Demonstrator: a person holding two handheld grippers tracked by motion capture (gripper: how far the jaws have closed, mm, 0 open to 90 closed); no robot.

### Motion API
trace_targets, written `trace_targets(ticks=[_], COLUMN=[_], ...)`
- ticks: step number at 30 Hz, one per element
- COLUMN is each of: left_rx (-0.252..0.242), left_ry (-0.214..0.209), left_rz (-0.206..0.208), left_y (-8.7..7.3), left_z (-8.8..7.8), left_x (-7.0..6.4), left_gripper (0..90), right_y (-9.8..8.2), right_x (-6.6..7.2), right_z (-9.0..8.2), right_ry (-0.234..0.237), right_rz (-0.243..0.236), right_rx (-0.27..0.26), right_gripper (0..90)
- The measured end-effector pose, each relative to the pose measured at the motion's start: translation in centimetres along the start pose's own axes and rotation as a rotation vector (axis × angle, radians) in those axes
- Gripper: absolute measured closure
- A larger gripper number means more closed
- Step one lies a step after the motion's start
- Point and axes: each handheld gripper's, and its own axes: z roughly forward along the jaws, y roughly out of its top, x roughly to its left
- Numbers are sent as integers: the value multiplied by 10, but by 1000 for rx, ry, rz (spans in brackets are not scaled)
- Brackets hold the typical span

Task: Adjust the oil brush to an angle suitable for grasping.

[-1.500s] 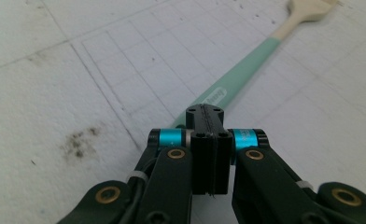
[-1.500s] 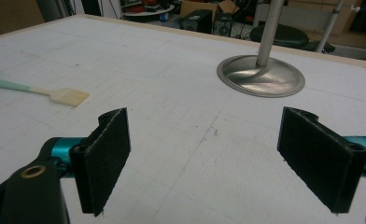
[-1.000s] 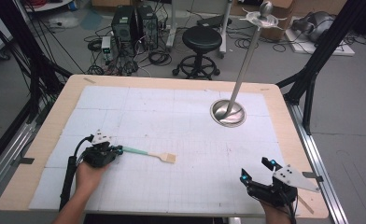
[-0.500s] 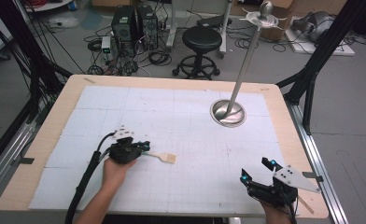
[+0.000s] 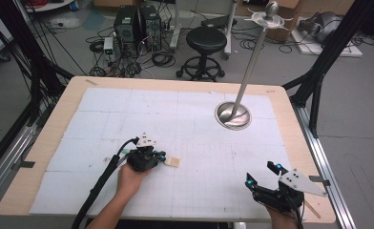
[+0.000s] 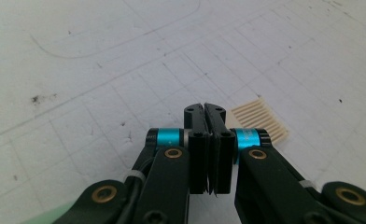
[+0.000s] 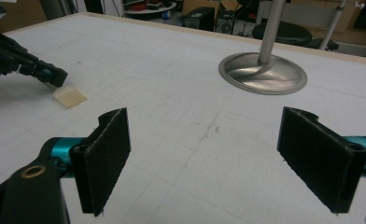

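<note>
Right now the left gripper [image 5: 159, 159] sits at lower centre-left of the high view, jaws clenched together on the handle of the small tan-bristled brush [image 5: 172, 162], whose flat comb-like head pokes out just to the right of the jaw tips on the white gridded table mat [image 5: 185, 119]. The brush's long axis runs left to right, handle tucked under the gripper. Over at the lower right, the right gripper [image 5: 262, 177] waits released, jaws wide, well apart from the brush; the left hand is clearly nearer.
</note>
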Motion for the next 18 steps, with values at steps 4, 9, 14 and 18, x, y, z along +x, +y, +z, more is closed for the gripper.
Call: trace_targets(ticks=[4, 9, 14, 18], left_rx=[42, 39, -60, -56], left_ry=[-21, -20, 1, 27], left_rz=[28, 47, -18, -73], left_y=[-2, -10, -3, 0], left_z=[-3, -11, -18, -9], left_x=[-2, -3, 3, 14], left_gripper=[880, 886, 888, 888], right_y=[0, -1, 0, 0], right_x=[0, 0, 1, 1], right_z=[1, 1, 1, 2], right_ry=[0, 2, 3, 8], right_rz=[-2, -3, 0, -6], right_rx=[-1, 1, 7, 8], right_gripper=[165, 165, 166, 166])
